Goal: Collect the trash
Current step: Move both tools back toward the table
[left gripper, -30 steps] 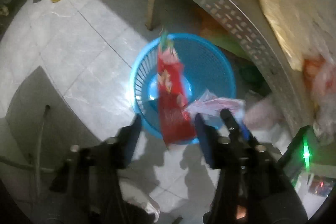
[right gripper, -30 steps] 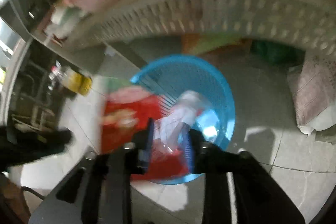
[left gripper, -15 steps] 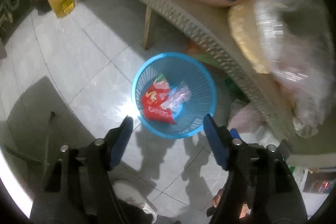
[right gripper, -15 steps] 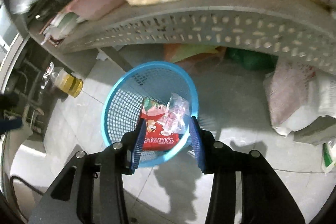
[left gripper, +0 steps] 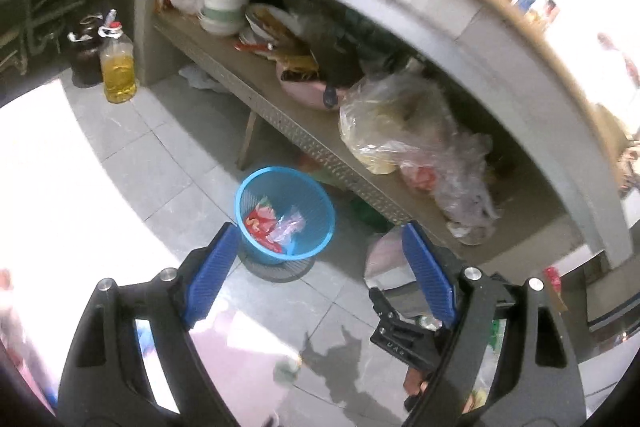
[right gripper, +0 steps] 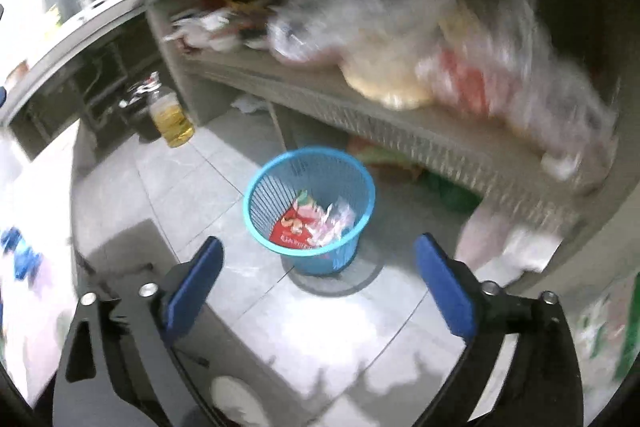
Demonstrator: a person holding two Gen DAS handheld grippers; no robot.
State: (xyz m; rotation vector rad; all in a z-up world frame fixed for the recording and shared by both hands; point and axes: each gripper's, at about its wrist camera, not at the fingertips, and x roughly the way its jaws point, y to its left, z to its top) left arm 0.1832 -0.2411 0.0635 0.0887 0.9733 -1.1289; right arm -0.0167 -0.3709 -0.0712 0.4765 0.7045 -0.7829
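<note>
Both tongs are standing above the tiled floor (left gripper: 132, 163) and looking down at the blue basket (left gripper: 285, 215), which is sitting on the floor just in front of the low shelf (left gripper: 280, 119) under the counter (left gripper: 400, 11). The left tongs (left gripper: 316, 255) are wide and opening, with nothing between the pads; the right tongs (right gripper: 316, 271) are also wide and opening, and empty too.

The trash is lying inside the basket — a red snack wrapper (left gripper: 260, 223) and, touching it, a clear plastic wrapper (left gripper: 289, 227). So the drop step is looking finished, in my judgement, and the hands are free for the next piece.

The next move is calling for a search: finding another piece of trash, turning one tongs toward it and closing on a thin edge. A white crumpled thing (left gripper: 200, 79) is lying on the floor under the shelf, near the oil bottle (left gripper: 117, 71) — maybe trash, but I cannot tell.

The right view is blurred, so the plastic bags (right gripper: 420, 39) on the shelf are hard to read there. The bottom of the basket is partly hidden by its own wall.
</note>
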